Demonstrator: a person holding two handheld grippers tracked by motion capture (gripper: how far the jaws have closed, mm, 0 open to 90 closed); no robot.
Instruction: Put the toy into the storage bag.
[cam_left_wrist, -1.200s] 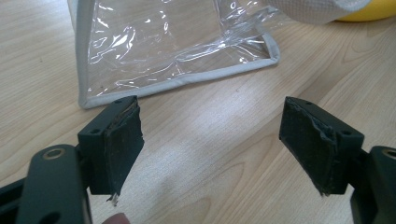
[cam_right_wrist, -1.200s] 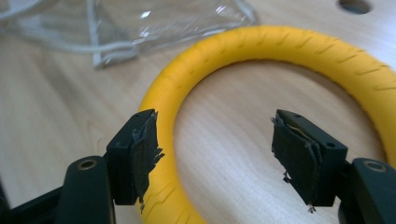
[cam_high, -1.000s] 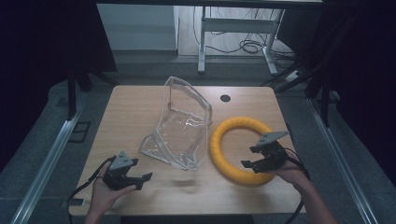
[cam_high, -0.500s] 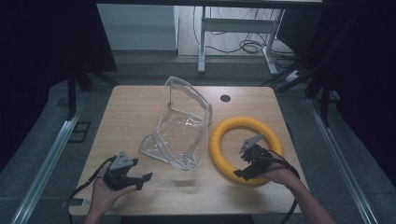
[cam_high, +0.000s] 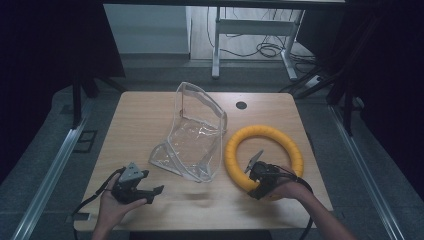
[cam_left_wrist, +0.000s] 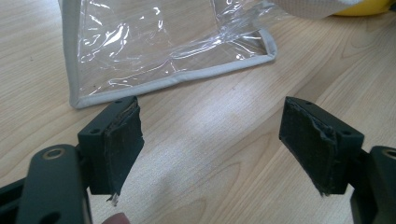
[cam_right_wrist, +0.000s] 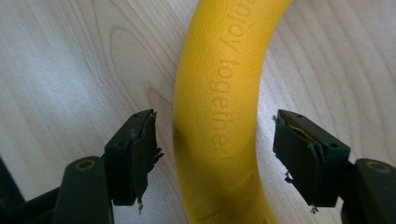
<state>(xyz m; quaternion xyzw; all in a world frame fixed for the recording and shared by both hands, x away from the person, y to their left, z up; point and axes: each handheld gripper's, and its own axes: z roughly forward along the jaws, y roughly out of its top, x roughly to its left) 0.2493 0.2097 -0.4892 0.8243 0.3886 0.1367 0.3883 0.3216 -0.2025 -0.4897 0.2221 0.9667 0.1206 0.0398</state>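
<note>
Wooden table (cam_high: 145, 120) holds 1 clear bag (cam_high: 192, 137) and 1 yellow ring (cam_high: 263, 156); 2 tongs, both wide.

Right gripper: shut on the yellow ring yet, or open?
Open. The right gripper straddles the yellow ring, with table showing between the ring and each pad.

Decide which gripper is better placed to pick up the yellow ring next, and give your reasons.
Right. The right gripper is open, with its fingers either side of the yellow ring, so it probably only needs to close. The left gripper is open over bare table near the clear bag.
</note>
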